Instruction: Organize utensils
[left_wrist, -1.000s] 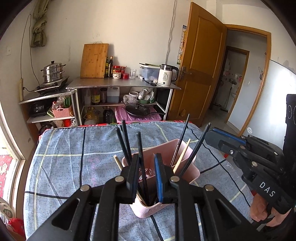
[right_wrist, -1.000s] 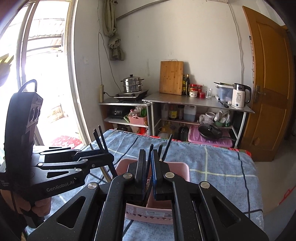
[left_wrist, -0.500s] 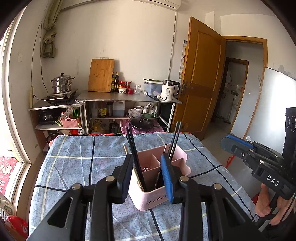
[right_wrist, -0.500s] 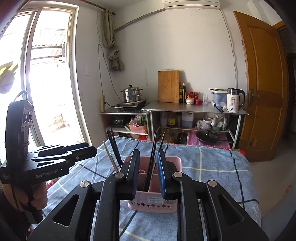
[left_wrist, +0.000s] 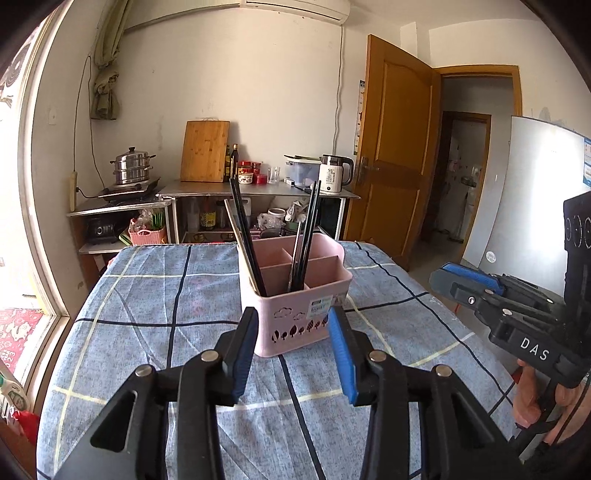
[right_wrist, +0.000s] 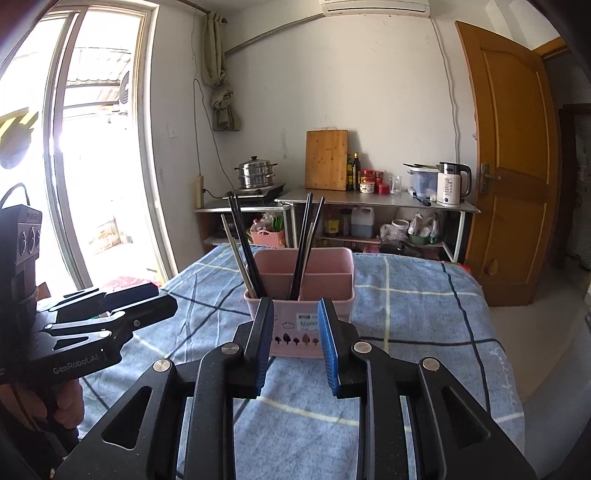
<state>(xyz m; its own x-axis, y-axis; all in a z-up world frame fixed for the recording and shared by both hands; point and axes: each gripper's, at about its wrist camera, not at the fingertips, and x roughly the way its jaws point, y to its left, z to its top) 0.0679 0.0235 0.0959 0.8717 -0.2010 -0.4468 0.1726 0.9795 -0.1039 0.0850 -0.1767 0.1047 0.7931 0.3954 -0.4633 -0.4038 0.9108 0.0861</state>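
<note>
The left gripper (left_wrist: 292, 325) hangs empty with its blue pads parted wide, just near of the pink caddy (left_wrist: 295, 295) on the blue checked cloth (left_wrist: 147, 302). Black chopsticks (left_wrist: 245, 236) lean left in one near compartment, a second bunch (left_wrist: 306, 236) leans right in the next; the far compartments look bare. The right gripper (right_wrist: 295, 321), also empty and spread moderately, faces the caddy's labelled wall.

I judge the tall, tilted sticks the risk: a jaw brushing their tips, or a nudge to the light caddy on soft cloth, could tip it over.

Left is a bright window (right_wrist: 92, 147); far back, a steamer pot (left_wrist: 131, 166), cutting board (left_wrist: 205, 151), kettle (left_wrist: 334, 179); right, a wooden door (left_wrist: 395, 147).
</note>
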